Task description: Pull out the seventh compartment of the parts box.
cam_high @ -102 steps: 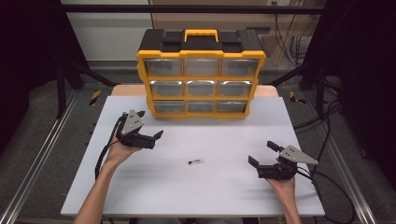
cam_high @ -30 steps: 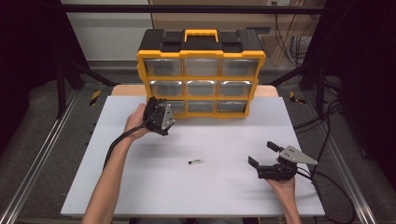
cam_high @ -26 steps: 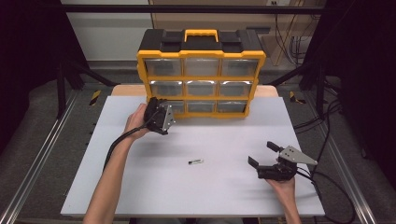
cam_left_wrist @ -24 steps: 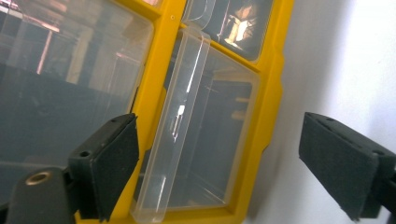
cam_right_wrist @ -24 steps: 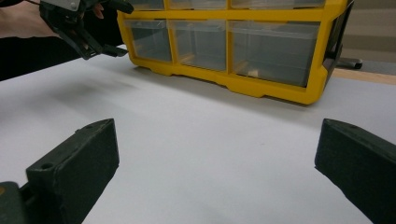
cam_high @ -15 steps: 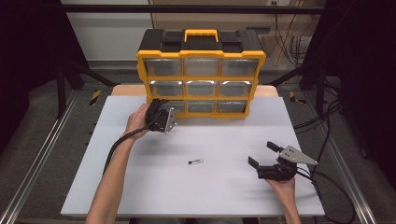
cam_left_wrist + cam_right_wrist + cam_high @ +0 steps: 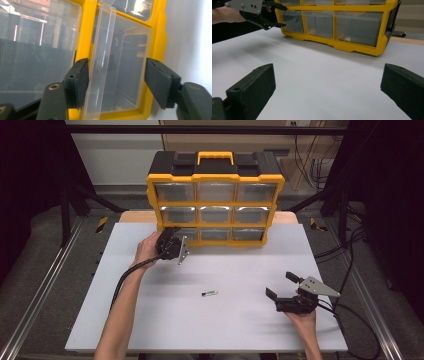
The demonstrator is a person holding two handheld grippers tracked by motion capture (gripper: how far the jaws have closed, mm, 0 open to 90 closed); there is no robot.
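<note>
My left claw (image 7: 116, 82) is at the bottom-left drawer (image 7: 117, 70) of the yellow organizer (image 7: 215, 200). Its jaws have just been closing around the clear front lip, not yet pinching, so the pull-out is still ahead. Since earlier, that hand crossed the bench (image 7: 150, 320) to get here. My right claw (image 7: 282, 290) rests open, empty.

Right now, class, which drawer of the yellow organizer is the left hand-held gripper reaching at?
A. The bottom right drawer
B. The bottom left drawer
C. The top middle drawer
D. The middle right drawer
B: in the high view the left hand-held gripper is at the bottom left drawer of the yellow organizer, and the left gripper view shows that clear drawer's front between its jaws.
</note>
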